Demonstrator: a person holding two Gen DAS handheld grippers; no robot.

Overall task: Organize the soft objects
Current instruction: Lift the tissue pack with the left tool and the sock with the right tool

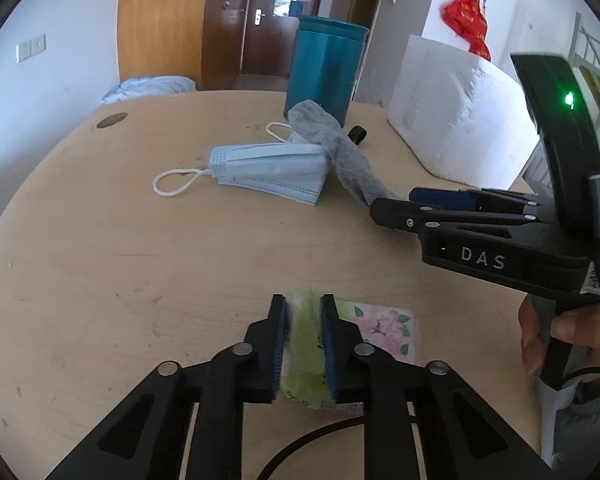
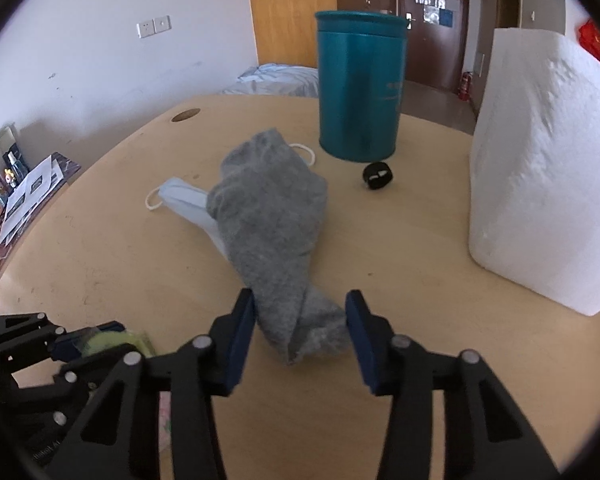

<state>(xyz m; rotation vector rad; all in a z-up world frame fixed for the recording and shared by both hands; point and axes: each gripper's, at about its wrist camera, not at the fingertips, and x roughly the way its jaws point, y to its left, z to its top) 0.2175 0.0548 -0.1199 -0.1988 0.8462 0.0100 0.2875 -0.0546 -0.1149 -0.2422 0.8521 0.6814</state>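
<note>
Green-and-floral tissue pack (image 1: 306,350): we find it flat on the table (image 1: 120,280) at the near edge, pinched between the left gripper's (image 1: 304,344) pads, which squeeze its green end so that the soft wrapper bulges between them; we judge this a grip for lifting.

Grey sock (image 2: 272,216): mid-table, draped over a blue mask (image 1: 268,170), its near end lying between the right gripper's (image 2: 302,332) fingers. These stand apart about it, one pad touching, the other clear; not yet clamped, we judge.

Beyond, toward the far edge: teal tin (image 2: 358,88), small black ring (image 2: 377,176); at the right edge, white foam block (image 2: 540,180).

Left view alone shows the mask's full pleats, both ear loops and the pack's flower print. Right view alone shows the gap beside the sock.
</note>
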